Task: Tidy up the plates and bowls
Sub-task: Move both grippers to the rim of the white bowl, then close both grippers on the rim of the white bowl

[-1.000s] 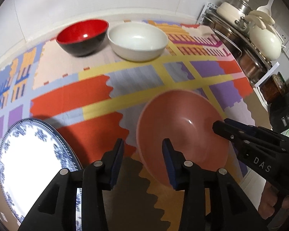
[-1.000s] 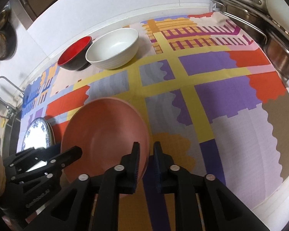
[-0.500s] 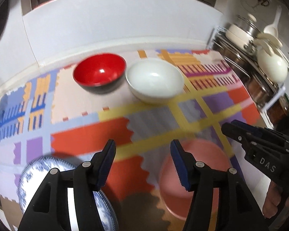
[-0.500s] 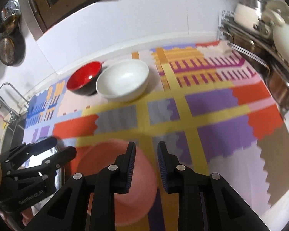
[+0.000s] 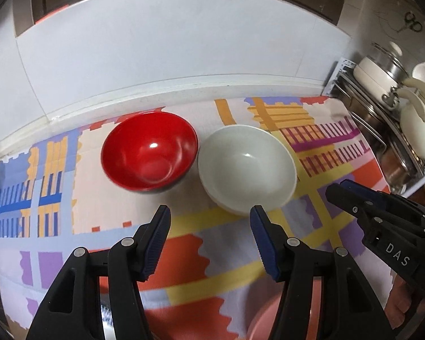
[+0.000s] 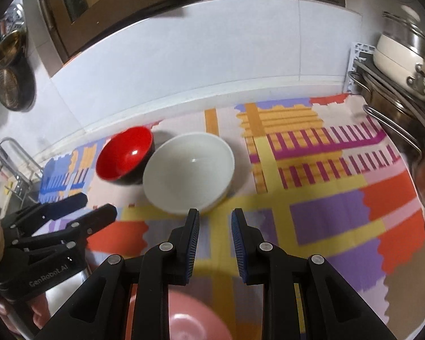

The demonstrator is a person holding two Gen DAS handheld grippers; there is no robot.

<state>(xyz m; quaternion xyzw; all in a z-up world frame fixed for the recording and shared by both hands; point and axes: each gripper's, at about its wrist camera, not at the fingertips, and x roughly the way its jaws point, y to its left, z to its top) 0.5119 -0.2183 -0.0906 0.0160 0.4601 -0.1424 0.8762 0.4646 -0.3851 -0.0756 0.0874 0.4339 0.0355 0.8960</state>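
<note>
A red bowl with a black outside [image 5: 148, 157] and a white bowl [image 5: 246, 167] stand side by side at the back of the patterned mat; both also show in the right wrist view, the red bowl [image 6: 124, 160] and the white bowl [image 6: 188, 175]. My left gripper [image 5: 209, 221] is open and empty, above the mat in front of the two bowls. My right gripper [image 6: 214, 221] is open and empty, just in front of the white bowl. A pink plate [image 6: 195, 323] lies on the mat below the right gripper; its edge shows in the left wrist view [image 5: 269, 320].
A rack with pots and a white kettle [image 5: 388, 107] stands at the right. A white tiled wall [image 5: 170, 56] runs behind the mat. Pans [image 6: 12, 85] hang at the left. The colourful mat [image 6: 325, 212] covers the counter.
Both grippers rose and pulled back from the pink plate, which the right gripper let go. Both now face the two bowls. The blue-and-white plate dropped out of view.
</note>
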